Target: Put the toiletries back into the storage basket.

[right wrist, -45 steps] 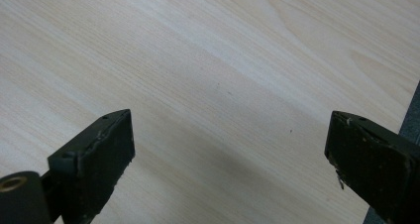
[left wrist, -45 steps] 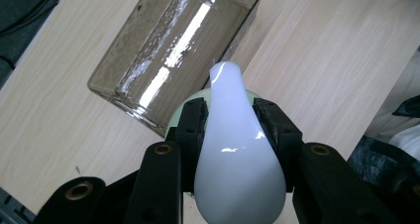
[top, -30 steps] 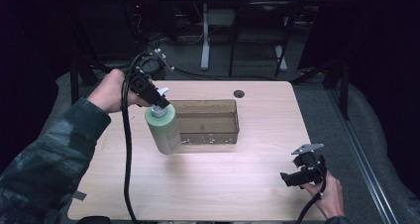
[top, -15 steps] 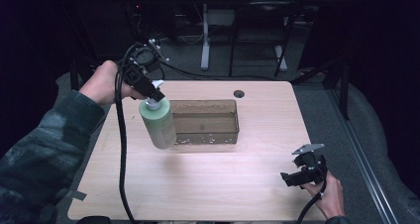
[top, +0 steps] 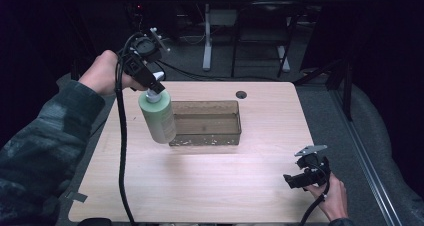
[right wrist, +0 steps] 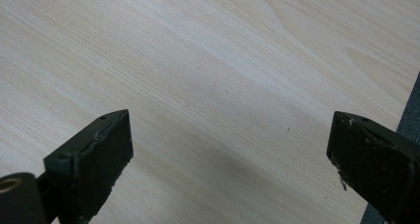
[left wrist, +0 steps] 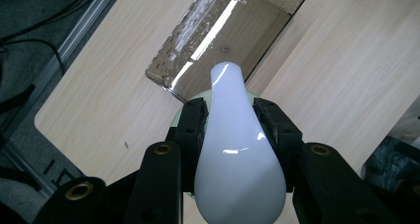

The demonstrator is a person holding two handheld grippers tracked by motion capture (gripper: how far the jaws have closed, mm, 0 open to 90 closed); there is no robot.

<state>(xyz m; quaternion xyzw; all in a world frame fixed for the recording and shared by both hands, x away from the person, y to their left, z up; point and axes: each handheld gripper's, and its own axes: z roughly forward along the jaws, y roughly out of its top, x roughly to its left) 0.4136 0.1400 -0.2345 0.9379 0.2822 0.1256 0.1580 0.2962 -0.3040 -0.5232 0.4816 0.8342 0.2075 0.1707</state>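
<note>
A pale green bottle (top: 158, 117) with a white pump top (left wrist: 237, 149) hangs in the air, tilted, over the table's left part beside a smoky clear tray (top: 235, 117). My left gripper (top: 153, 84) is shut on the pump top; its two jaws press the white neck from both sides in the left gripper view (left wrist: 229, 120). The tray (left wrist: 247, 35) lies below the bottle there, with nothing inside it. My right gripper (top: 295, 178) rests low at the table's front right corner, open, with bare wood between its jaws (right wrist: 230, 149).
A small dark hole (top: 241, 94) sits in the tabletop behind the tray. A black cable (top: 121, 151) trails from the left gripper across the table's left side. Desk legs and cables stand on the floor beyond the far edge.
The left gripper has lifted the bottle higher and carried it back and slightly left, tilting it more. The right gripper has stayed in place.
</note>
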